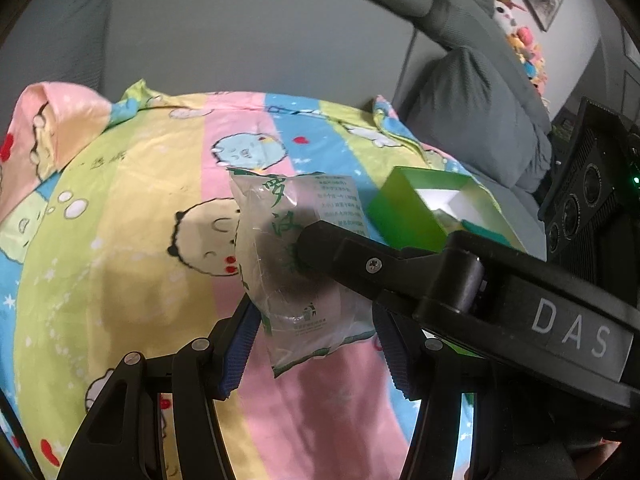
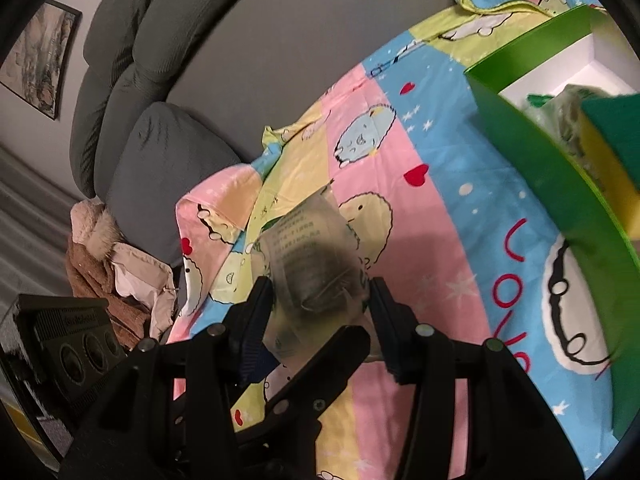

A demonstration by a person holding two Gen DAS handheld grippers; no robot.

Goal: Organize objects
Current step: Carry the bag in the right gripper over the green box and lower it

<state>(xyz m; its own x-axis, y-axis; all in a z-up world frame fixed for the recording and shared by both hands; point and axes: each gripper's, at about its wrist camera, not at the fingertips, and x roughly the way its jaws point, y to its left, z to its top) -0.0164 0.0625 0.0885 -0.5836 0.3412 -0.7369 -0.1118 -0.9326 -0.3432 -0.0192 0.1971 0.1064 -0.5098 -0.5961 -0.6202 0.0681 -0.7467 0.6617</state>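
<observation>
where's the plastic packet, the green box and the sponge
plastic packet [image 1: 296, 248], left wrist view, printed middle
green box [image 1: 404, 216], left wrist view, near outer wall
sponge [image 2: 612, 128], right wrist view, green scouring face

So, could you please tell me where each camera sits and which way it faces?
Left wrist: rides the left tool, looks down at the cartoon sheet; the clear packet sits between its fingers, right tool crossing.
Right wrist: rides the right tool, same packet, left tool crossing below.
Shared: packet, sheet, green box.

A grey sofa [image 1: 248, 40] is standing behind the striped cartoon bedsheet [image 1: 132, 208]; framed ink paintings [image 2: 38, 56] are hanging on the wall; a brown fur-trimmed coat [image 2: 104, 252] is lying crumpled; plush toys [image 1: 520, 40] are sitting piled.
</observation>
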